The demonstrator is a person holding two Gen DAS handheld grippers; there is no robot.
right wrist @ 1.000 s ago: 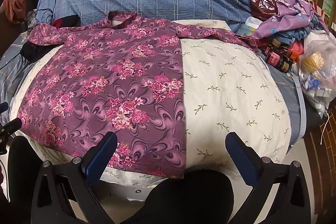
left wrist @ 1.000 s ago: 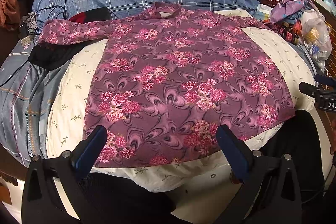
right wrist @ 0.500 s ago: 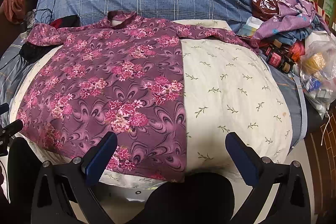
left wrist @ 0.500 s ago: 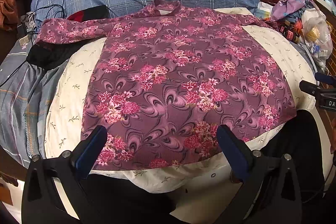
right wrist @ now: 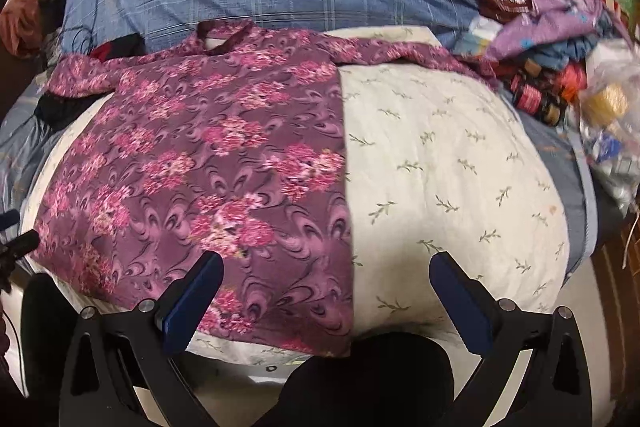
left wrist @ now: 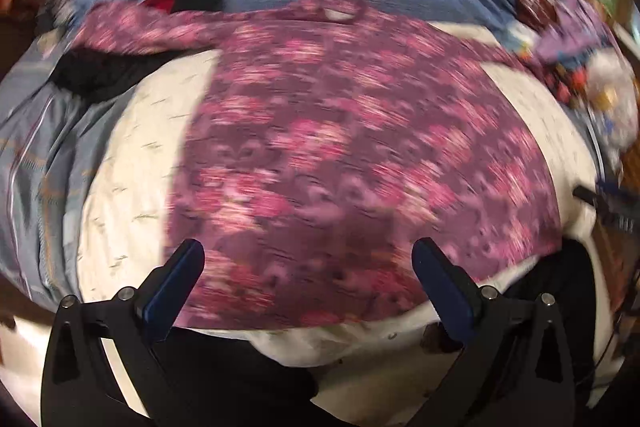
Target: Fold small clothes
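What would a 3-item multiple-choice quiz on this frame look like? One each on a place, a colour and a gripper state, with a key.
1. What does the floral shirt lie on?
A. the cream leaf-print quilt
B. a wooden floor
C. a chair seat

2. What is the shirt's main colour?
A. green
B. purple with pink flowers
C. plain white

3. How do the right gripper and left gripper stand?
A. both shut on the shirt
B. one open, one shut
C. both open, holding nothing

Key: 1 A, cream quilt shows beside and below the shirt. 2 B, purple ground with pink blooms. 3 C, each view shows its fingers spread wide with nothing between them.
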